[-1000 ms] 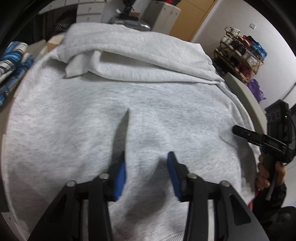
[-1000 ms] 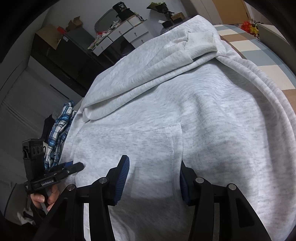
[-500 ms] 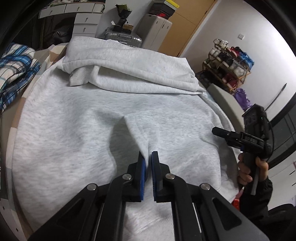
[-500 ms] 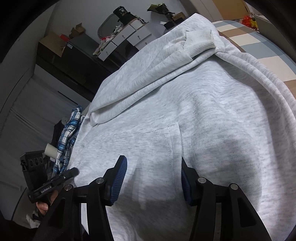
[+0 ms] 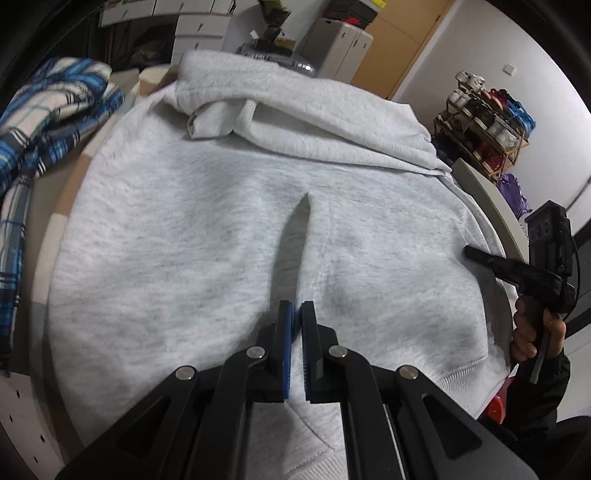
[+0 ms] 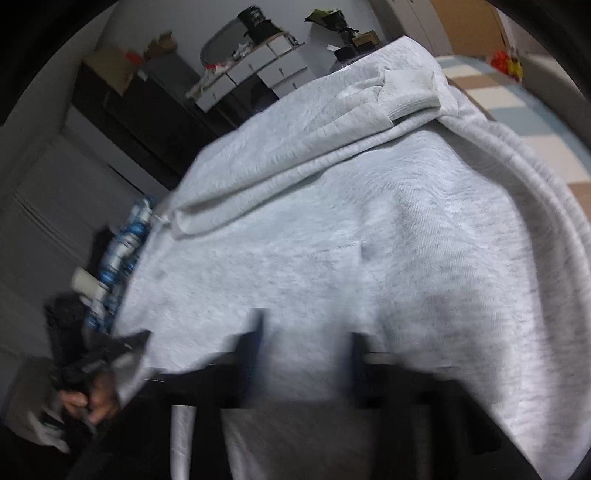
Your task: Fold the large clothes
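One grey hoodie [image 5: 207,236], one plaid shirt [image 5: 40,122].

Off to the left of my left tongs lay a blue-and-white plaid shirt [image 5: 40,122], bunched in a heap. Far ahead of them stood white drawer units [image 5: 195,27] and grey cardboard boxes [image 5: 334,40], with a tan wooden door [image 5: 391,48] just right of the boxes. To the far right I logged a shoe rack [image 5: 484,122], crowded, and a purple bag [image 5: 511,192] below it. Ahead of my right tongs: a white drawer cabinet [image 6: 266,70], a brown carton [image 6: 110,68] on dark shelving, and checked flooring [image 6: 524,107] at right.
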Tool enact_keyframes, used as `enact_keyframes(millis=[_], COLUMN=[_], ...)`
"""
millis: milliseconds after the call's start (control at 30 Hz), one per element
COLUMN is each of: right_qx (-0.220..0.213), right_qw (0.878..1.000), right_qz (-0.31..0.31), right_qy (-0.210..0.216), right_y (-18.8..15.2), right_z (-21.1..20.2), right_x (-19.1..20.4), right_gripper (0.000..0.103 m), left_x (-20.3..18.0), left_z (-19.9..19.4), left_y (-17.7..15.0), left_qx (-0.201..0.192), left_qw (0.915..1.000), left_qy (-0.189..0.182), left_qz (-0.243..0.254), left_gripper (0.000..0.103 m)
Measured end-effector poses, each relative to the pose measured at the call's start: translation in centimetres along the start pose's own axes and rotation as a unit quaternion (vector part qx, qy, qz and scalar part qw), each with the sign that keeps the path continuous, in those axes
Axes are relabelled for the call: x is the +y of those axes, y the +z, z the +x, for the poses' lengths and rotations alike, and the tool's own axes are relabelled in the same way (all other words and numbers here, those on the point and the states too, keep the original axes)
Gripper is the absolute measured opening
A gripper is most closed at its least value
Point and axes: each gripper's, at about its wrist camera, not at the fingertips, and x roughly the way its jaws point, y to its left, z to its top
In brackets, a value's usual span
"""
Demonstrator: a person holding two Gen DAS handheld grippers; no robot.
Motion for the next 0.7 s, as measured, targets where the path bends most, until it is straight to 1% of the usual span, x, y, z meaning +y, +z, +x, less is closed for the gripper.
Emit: enact_keyframes(millis=[33,67,100,133,167,200,233,300,333,367,400,433,500,533,600,633,700], right_qx=[-0.005,-0.013,-0.031,-0.040,-0.054,-0.075,-0.085,-0.100,-0.107,-0.117,-0.126,-0.130,-0.127,-0.118,-0.098,-0.091,-0.081], right_qw=[1.000,1.000,0.999,0.999,0.998,0.996,0.995,0.992,0.990,0.988,0.985,0.983,0.978,0.974,0.972,0.971,0.971], right_qz=[-0.005,-0.007,-0.005,0.003,0.017,0.040,0.052,0.076,0.079,0.080,0.081,0.084,0.099,0.112,0.126,0.133,0.146], right_qy=[-0.004,0.000,0.008,0.015,0.025,0.025,0.023,-0.013,-0.036,-0.057,-0.083,-0.099,-0.134,-0.155,-0.174,-0.178,-0.170], right_y=[-0.2,-0.4,-0.6,-0.7,-0.8,-1.2,-1.4,-2.4,-2.9,-3.6,-4.6,-5.3,-6.7,-7.7,-8.9,-9.5,-10.6], right_z=[-0.2,-0.5,-1.5,-2.2,-3.3,-4.9,-5.7,-8.3,-9.5,-10.8,-12.3,-13.3,-14.7,-15.0,-15.0,-14.9,-14.8], right_x=[0.3,0.4,0.6,0.5,0.1,-0.5,-1.0,-1.9,-2.1,-2.3,-2.4,-2.6,-3.2,-3.5,-4.1,-4.3,-4.6], right_gripper=[0.002,0.002,0.002,0.002,0.005,0.005,0.006,0.024,0.053,0.074,0.075,0.075,0.077,0.077,0.077,0.077,0.077], left_x=[-0.1,-0.3,-0.5,-0.6,-0.7,-0.8,-0.8,-0.8,-0.9,-1.0,-1.1,-1.0,-1.0,-0.9,-0.8,-0.8,-0.6], left_z=[-0.3,-0.4,-0.6,-1.1,-1.2,-1.4,-1.7,-2.0,-2.0,-2.0,-1.9,-1.7,-1.4,-1.4,-1.5,-1.6,-2.0], left_y=[-0.1,-0.2,-0.2,-0.3,-0.3,-0.4,-0.5,-0.6,-0.7,-0.8,-0.8,-0.8,-0.9,-1.0,-1.3,-1.5,-1.9], left_qx=[-0.006,-0.011,-0.017,-0.025,-0.029,-0.031,-0.033,-0.039,-0.041,-0.041,-0.039,-0.036,-0.031,-0.030,-0.027,-0.026,-0.029], left_qw=[1.0000,0.9999,0.9997,0.9990,0.9983,0.9976,0.9970,0.9965,0.9963,0.9962,0.9962,0.9965,0.9975,0.9979,0.9981,0.9982,0.9981], left_qy=[0.003,0.006,0.014,0.028,0.038,0.047,0.053,0.052,0.049,0.045,0.042,0.035,0.018,0.008,0.003,0.005,0.009], left_qz=[0.004,0.007,0.013,0.025,0.033,0.041,0.047,0.053,0.056,0.062,0.066,0.066,0.061,0.057,0.055,0.055,0.053], left_gripper=[0.000,0.001,0.001,0.003,0.005,0.015,0.035,0.053,0.054,0.054,0.058,0.067,0.079,0.082,0.082,0.082,0.082])
